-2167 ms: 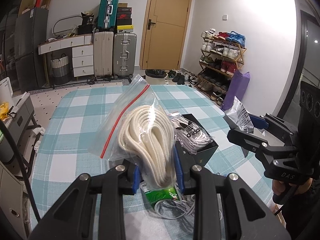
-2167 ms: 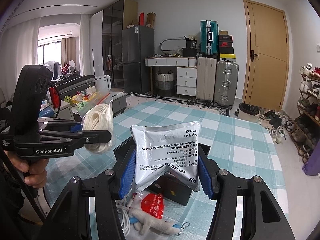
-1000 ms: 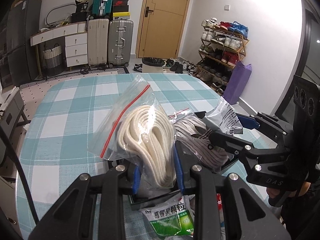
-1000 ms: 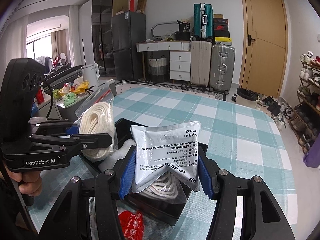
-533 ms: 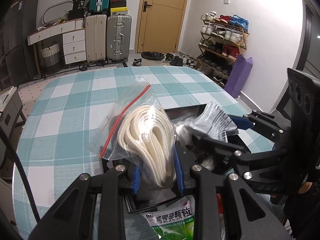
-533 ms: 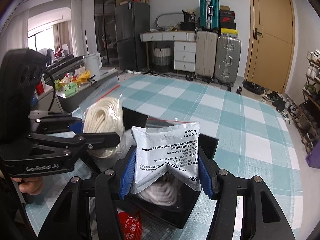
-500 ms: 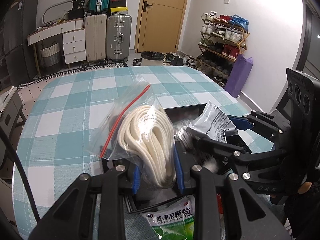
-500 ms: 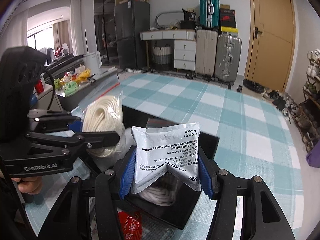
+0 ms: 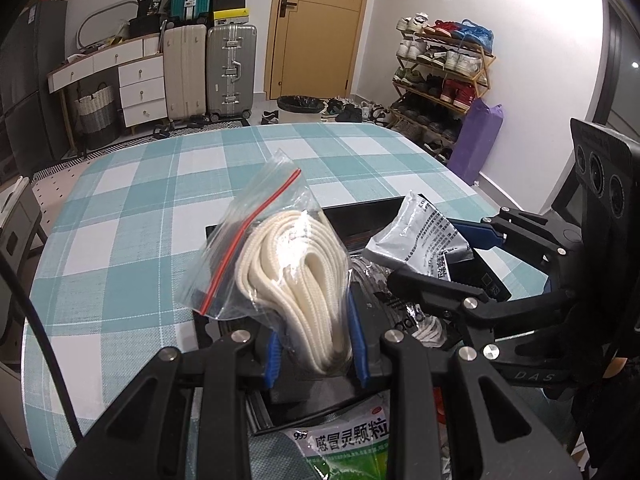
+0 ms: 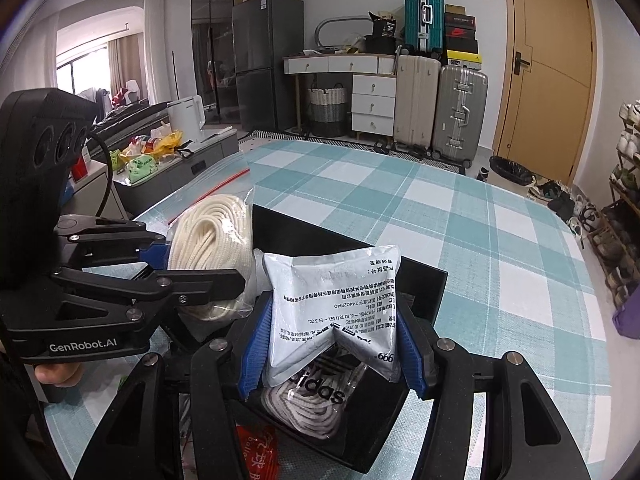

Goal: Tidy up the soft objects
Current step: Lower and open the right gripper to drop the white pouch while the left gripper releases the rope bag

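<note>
Nearest the left wrist camera, a green-and-white medicine sachet [image 9: 344, 446] lies flat on the checked tablecloth [image 9: 120, 248], just in front of the black box [image 9: 360, 220]. A red packet [image 10: 256, 454], only partly in view, lies beside the box. The left gripper [image 9: 316, 350] is clenched on the lower end of a zip bag of cream rope [image 9: 296, 276], held over the box's near left part. The rope is judged light, soft and compressible; the film is slippery, so the grasp is best taken across the rope bundle, not the loose film. The right gripper [image 10: 332, 354] is clamped on a silver foil sachet [image 10: 334, 304], pinched at both side edges and creased in the middle; it is judged light, crinkly and easily dented. Beneath it, one clear Adidas-marked bag of grey-white laces [image 10: 316, 400] already rests inside the box. Counted: one rope bag, one foil sachet, one lace bag, one green sachet, one red packet, possibly more hidden.
</note>
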